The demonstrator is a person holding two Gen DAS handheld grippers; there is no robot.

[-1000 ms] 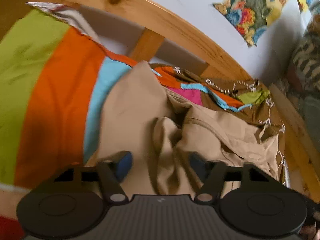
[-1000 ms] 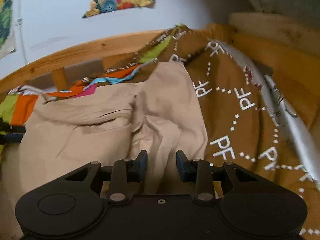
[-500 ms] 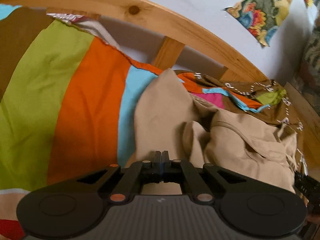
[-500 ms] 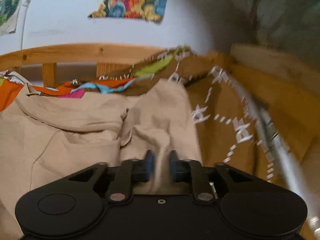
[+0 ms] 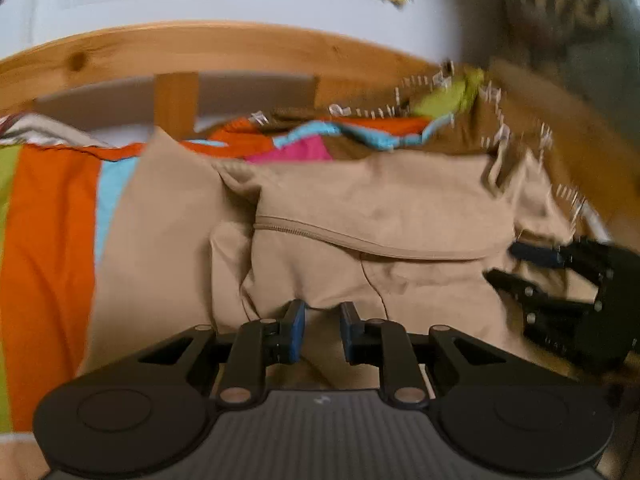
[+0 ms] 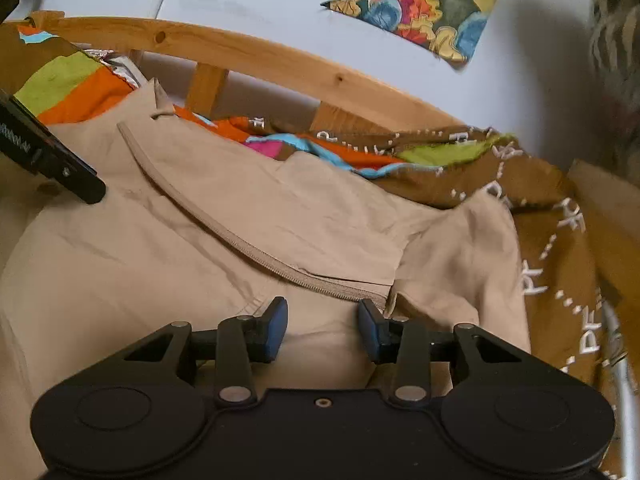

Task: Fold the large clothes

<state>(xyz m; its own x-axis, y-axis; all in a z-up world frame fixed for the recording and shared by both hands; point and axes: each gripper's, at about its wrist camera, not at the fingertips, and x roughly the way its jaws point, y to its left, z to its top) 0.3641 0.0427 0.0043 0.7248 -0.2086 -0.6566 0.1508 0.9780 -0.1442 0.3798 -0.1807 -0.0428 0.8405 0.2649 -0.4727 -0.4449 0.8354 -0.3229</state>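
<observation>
A large beige garment (image 5: 380,216) lies crumpled on the bed, with a zipper seam (image 5: 360,240) running across it. My left gripper (image 5: 322,332) is open by a narrow gap just above the garment's near edge, and only cloth shows behind its fingers. In the right wrist view the same garment (image 6: 240,216) fills the middle, its zipper (image 6: 224,236) slanting down to the right. My right gripper (image 6: 322,330) stands wide open over the cloth, holding nothing. It also shows in the left wrist view as a right gripper (image 5: 506,264) at the garment's right side.
A striped bedspread (image 5: 52,240) of orange, green and blue lies under the garment, bunched brown with white letters (image 6: 560,240) on the right. A wooden bed rail (image 6: 260,56) curves behind. A metal tube (image 6: 624,380) runs along the right edge. A person's patterned clothing (image 5: 560,0) shows at the top right.
The left gripper, shut half a second ago, is open again and has swung right to face the garment's middle. The right gripper has opened wider. The garment lies more spread out.
</observation>
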